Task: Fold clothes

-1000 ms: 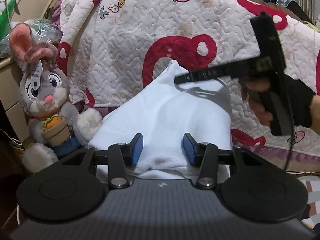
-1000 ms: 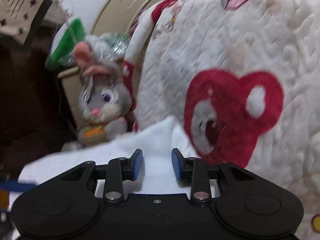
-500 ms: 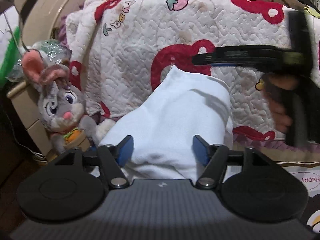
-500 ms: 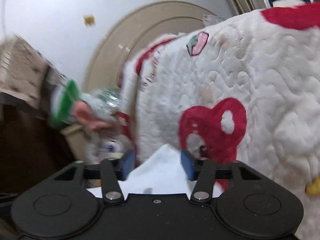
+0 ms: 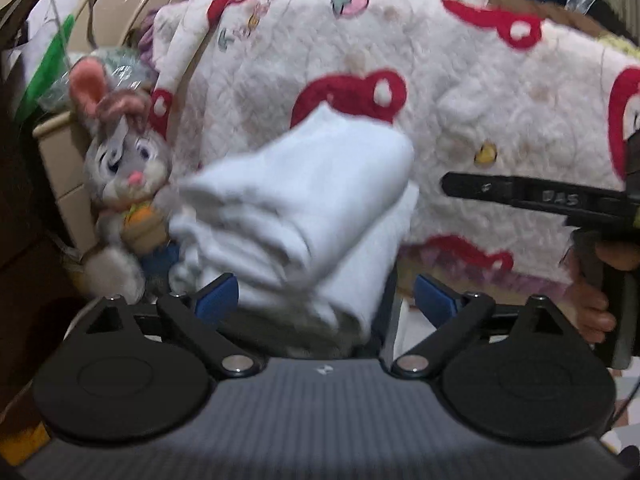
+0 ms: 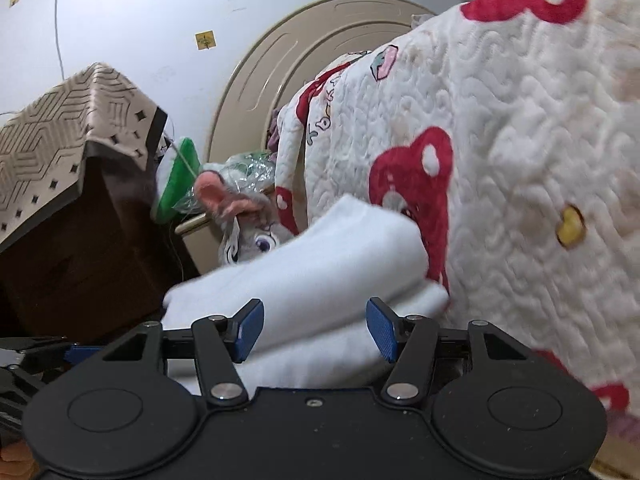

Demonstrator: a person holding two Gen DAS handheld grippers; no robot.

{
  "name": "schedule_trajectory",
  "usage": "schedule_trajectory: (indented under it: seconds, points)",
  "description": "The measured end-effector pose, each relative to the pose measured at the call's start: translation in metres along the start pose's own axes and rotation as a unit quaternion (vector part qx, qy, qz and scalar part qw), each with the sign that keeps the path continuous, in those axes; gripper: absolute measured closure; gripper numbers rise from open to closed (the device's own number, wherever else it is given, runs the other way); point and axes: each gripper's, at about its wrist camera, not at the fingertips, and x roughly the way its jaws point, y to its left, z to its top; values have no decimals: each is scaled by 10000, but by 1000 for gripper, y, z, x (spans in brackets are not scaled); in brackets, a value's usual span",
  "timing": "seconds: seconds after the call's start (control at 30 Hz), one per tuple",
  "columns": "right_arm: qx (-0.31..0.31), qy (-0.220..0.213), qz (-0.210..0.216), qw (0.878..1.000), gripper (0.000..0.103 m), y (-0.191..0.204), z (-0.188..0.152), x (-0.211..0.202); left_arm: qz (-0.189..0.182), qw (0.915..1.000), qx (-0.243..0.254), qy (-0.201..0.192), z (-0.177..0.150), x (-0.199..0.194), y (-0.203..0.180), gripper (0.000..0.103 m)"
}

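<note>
A folded white garment (image 5: 304,208) lies in a thick bundle in front of a quilt, leaning against it. My left gripper (image 5: 326,300) is open, its blue pads on either side of the bundle's near end, not pinching it. My right gripper (image 6: 316,330) is open too, and the garment (image 6: 320,272) lies between and beyond its blue pads. In the left wrist view the right gripper (image 5: 520,196) shows at the right, held in a hand, level with the bundle and apart from it.
A white quilt with red hearts (image 5: 440,92) hangs behind the garment. A grey plush rabbit (image 5: 120,160) sits at the left by a beige nightstand. A beige curved headboard (image 6: 280,52) and a patterned cloth over dark furniture (image 6: 60,128) stand at left.
The white garment went from a spread, draped sheet to a folded bundle. Both grippers opened wider. The right gripper swung from above the garment to its right side, lower down.
</note>
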Motion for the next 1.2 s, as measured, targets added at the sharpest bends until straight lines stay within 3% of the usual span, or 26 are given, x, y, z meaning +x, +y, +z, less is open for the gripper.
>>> schedule_trajectory:
  seconds: [0.13, 0.23, 0.43, 0.53, 0.77, 0.9, 1.2]
  points:
    - [-212, 116, -432, 9988, 39, 4, -26, -37, 131, 9988, -480, -9, -32, -5, -22, 0]
    - [-231, 196, -659, 9974, 30, 5, -47, -70, 349, 9955, -784, 389, -59, -1, -40, 0]
    - [-268, 244, -917, 9951, 24, 9, -91, -135, 925, 9904, -501, 901, -110, -16, -90, 0]
    - [-43, 131, -826, 9965, 20, 13, -108, -167, 856, 9905, -380, 1008, -130, -31, -108, 0]
    - [-181, 82, -1143, 9932, 11, 32, -145, -226, 832, 9878, -517, 1208, -164, -64, -128, 0]
    - [-268, 166, -1145, 9929, 10, 46, -170, -250, 893, 9866, -601, 1224, -179, -77, -137, 0]
    - [-359, 328, -1193, 9917, 9, 60, -211, -279, 728, 9879, -140, 1360, -197, -98, -166, 0]
